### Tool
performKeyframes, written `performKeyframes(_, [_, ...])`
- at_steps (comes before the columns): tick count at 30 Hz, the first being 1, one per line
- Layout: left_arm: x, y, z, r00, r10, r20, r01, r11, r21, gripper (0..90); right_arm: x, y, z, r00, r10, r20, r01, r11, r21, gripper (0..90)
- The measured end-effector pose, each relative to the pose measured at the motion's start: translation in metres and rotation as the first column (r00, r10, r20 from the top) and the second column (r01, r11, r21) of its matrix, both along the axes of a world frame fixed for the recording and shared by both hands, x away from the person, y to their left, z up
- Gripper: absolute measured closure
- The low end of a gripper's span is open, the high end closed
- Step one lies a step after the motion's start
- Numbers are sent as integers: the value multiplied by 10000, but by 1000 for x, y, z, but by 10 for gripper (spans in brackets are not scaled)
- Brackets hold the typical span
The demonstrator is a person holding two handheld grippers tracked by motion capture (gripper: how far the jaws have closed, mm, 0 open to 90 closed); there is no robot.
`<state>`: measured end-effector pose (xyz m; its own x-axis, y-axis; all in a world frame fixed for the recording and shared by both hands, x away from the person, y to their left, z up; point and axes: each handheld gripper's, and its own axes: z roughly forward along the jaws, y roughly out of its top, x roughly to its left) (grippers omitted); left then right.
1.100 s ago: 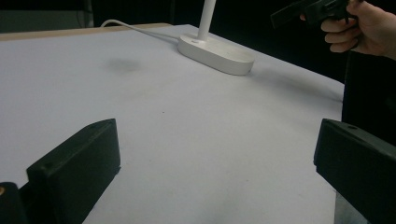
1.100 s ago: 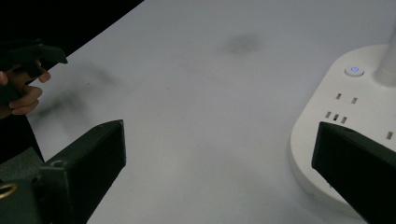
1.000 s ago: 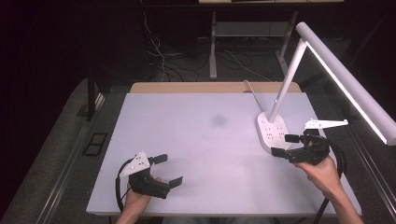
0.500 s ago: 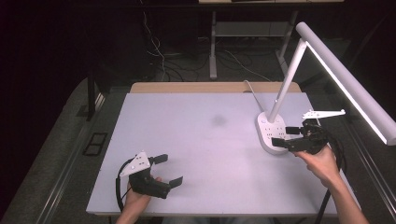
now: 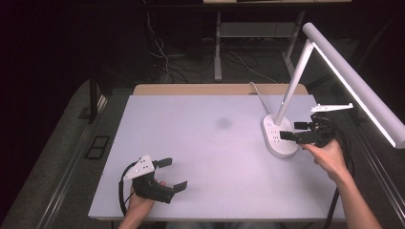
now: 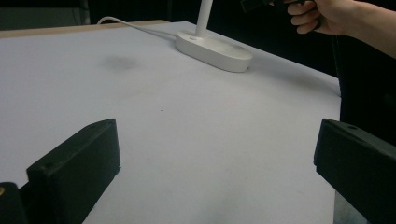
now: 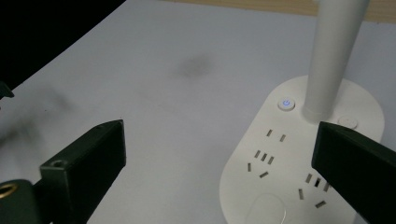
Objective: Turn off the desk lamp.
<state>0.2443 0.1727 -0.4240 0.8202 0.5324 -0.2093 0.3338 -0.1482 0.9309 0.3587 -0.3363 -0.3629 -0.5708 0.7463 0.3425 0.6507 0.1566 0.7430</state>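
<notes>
The tabletop (image 5: 200,157) is a wide pale grey-white board with a wooden strip along its far edge and a faint dark smudge (image 5: 223,123) near its middle.

On its right side stands a white desk lamp (image 5: 329,71): a long lit bar slants overhead, held by a slim post that rises from an oval white base (image 5: 279,138). A white cord (image 5: 257,91) runs from the base toward the far edge of the tabletop. In the right gripper view the base (image 7: 299,158) shows several sets of plug slots, a round power button (image 7: 286,103) glowing blue just beside the post, and a second plain round button (image 7: 348,122) on the other side of the post.

The right claw (image 5: 292,130) hovers over the right end of the base, held by the person's right hand (image 5: 327,155). Its jaws stand wide apart and grip nothing; in its own view one jaw is over bare tabletop, the other over the base's far side.

The left claw (image 5: 172,174) is low at the near left part of the tabletop, well apart from the lamp, in the person's left hand (image 5: 141,202). Its jaws are also spread wide and empty, with bare tabletop between them.
</notes>
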Motion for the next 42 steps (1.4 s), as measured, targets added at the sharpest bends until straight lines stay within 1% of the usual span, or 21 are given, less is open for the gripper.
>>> performKeyframes(6, [0,1,0,10000,4,22,-4,10000,25,0,12,-3,4,9999,-58,143,61,9996,-267,30])
performKeyframes(10, [0,0,0,10000,-32,29,32,10000,43,0,20,-5,3,9999,-94,46,97,9976,-686,30])
performKeyframes(11, [0,0,0,10000,-48,26,48,10000,55,0,23,-6,3,9999,-131,44,133,9972,-730,30])
performKeyframes(12, [0,0,0,10000,-66,33,66,10000,67,0,25,-7,3,9999,-139,23,140,9968,-783,48])
performKeyframes(13, [0,-1,0,10000,-78,34,77,9999,68,0,27,-9,3,9999,-145,27,147,9968,-787,111])
performKeyframes(14, [0,-1,0,10000,-76,28,75,10000,60,0,28,-10,3,9998,-74,158,86,9970,-770,153])
performKeyframes(15, [0,-1,0,10000,-74,25,73,9999,74,0,30,-12,3,9995,-150,269,173,9960,-876,161])
performKeyframes(16, [0,-1,0,10000,-66,21,65,9999,83,0,31,-13,3,9994,-226,258,252,9943,-1037,208])
performKeyframes(17, [0,-1,0,10000,-71,20,71,9999,82,0,34,-15,3,9990,-236,369,279,9922,-1214,249])
performKeyframes(18, [0,-1,0,10000,-78,21,77,9999,81,0,36,-17,3,9987,-324,392,374,9900,-1363,275])
performKeyframes(22, [1,0,0,10000,-63,16,63,10000,75,0,43,-21,1,9983,-451,369,506,9849,-1657,408])
performKeyframes(24, [1,0,-1,10000,-14,20,14,10000,50,0,47,-23,-1,9978,-562,360,614,9840,-1671,464])
performKeyframes(26, [2,0,-1,10000,29,1,-30,10000,57,0,51,-24,-5,9970,-717,299,759,9811,-1779,515])
performKeyframes(32, [1,1,0,10000,7,19,-7,10000,55,0,62,-27,-15,9938,-1096,198,1114,9772,-1805,665])
performKeyframes(37, [2,1,-1,10000,-15,-26,15,10000,59,0,70,-28,-19,9937,-1112,121,1116,9777,-1777,755])
performKeyframes(40, [2,1,-1,10000,-21,-27,21,10000,51,0,74,-29,-22,9924,-1225,-87,1192,9779,-1715,813])
performKeyframes(42, [2,1,-1,10000,-21,-15,21,10000,47,0,78,-31,-26,9927,-1185,-216,1134,9796,-1661,848])
